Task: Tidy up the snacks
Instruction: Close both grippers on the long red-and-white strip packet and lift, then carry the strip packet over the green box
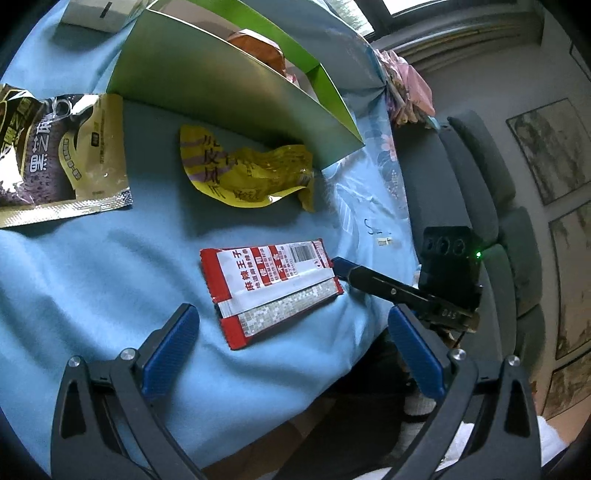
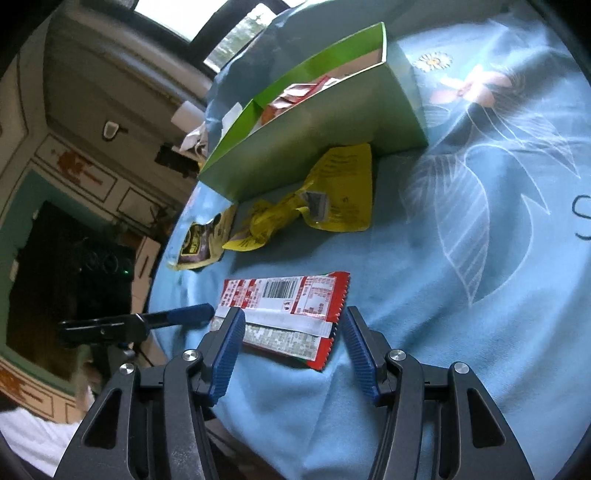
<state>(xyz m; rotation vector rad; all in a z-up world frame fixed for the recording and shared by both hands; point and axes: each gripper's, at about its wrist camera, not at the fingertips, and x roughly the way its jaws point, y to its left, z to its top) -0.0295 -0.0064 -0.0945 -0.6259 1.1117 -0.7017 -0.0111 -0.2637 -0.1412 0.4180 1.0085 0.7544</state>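
Observation:
A red and white snack packet lies flat on the blue cloth. My right gripper is open and straddles its near edge. One pad overlaps the packet's left part, the other stands just off its red zigzag end, and neither visibly presses. In the left wrist view the right gripper shows one blue tip at the packet's far end. My left gripper stands wide open in front of the packet with nothing between its pads. Its tip sits by the packet's left end.
A green open box with snacks inside stands behind. A crumpled yellow packet lies against it, and a gold and brown pouch lies further left. A white box sits beyond. The table edge and a grey sofa are at the right.

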